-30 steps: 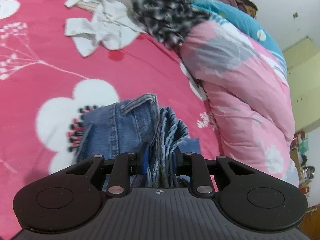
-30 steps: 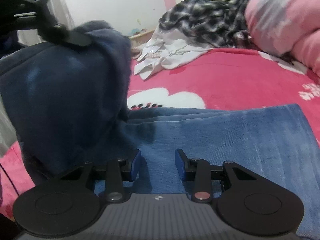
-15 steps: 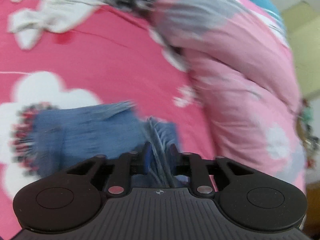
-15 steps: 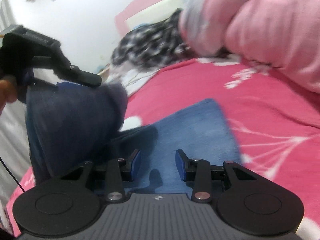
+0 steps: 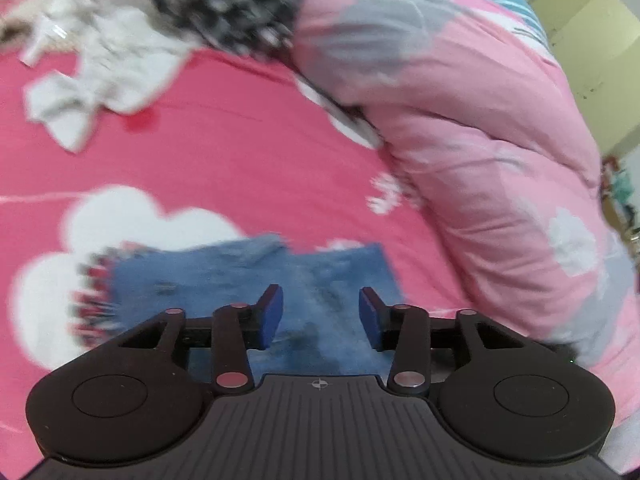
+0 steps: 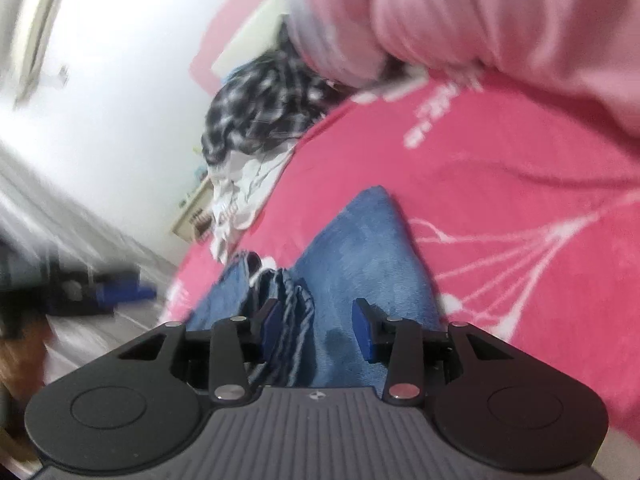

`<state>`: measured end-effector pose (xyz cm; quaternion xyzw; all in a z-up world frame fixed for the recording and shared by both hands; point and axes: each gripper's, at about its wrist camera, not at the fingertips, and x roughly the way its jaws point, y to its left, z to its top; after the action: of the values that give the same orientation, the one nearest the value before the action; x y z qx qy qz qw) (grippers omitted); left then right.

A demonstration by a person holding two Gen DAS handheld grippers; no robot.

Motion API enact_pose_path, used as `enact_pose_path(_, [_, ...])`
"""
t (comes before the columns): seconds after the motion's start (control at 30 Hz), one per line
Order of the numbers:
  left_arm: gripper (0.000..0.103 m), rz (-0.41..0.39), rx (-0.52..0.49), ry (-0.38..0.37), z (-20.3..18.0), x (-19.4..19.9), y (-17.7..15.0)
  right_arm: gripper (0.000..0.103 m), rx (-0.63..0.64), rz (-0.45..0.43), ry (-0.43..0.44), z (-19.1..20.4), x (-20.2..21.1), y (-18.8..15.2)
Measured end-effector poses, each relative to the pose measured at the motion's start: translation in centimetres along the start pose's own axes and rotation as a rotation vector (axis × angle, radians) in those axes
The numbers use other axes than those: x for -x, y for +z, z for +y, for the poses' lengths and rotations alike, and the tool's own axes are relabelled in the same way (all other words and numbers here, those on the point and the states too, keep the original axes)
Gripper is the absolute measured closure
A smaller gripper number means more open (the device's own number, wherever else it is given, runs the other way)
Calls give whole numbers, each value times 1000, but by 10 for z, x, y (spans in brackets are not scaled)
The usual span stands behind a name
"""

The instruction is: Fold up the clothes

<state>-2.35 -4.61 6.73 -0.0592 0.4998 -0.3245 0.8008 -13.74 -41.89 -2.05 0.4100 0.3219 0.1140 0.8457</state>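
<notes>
The folded blue jeans (image 5: 256, 280) lie on the pink flowered bedspread (image 5: 224, 160). My left gripper (image 5: 320, 314) is open just above them, with nothing between its fingers. In the right wrist view the jeans (image 6: 352, 256) lie below my right gripper (image 6: 318, 330), which is open; the bunched folded edge of the denim runs up between its fingers. The view is tilted and blurred.
A pink quilt (image 5: 460, 120) is heaped along the right of the bed. A black-and-white checked garment (image 5: 224, 4) and a white garment (image 5: 92, 64) lie at the far end. The quilt (image 6: 500, 20) and the checked garment (image 6: 264, 108) also show in the right wrist view.
My left gripper has opened and let go of the jeans' edge; the jeans now lie flat. My right gripper has swung round and tilted, staying open.
</notes>
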Motion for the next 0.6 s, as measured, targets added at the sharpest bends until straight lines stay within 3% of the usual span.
enact_pose_path(0.1, [54, -15, -75, 59, 6, 9, -21, 47, -148, 64, 66, -10, -5, 15])
enact_pose_path(0.23, [54, -26, -189, 82, -2, 5, -49, 37, -204, 167, 92, -4, -19, 30])
enact_pose_path(0.43, [48, -67, -539, -34, -57, -1, -80, 34, -310, 298, 38, 2, -38, 45])
enact_pose_path(0.6, [46, -74, -780, 14, -91, -29, -100, 34, -430, 353, 22, -1, -56, 45])
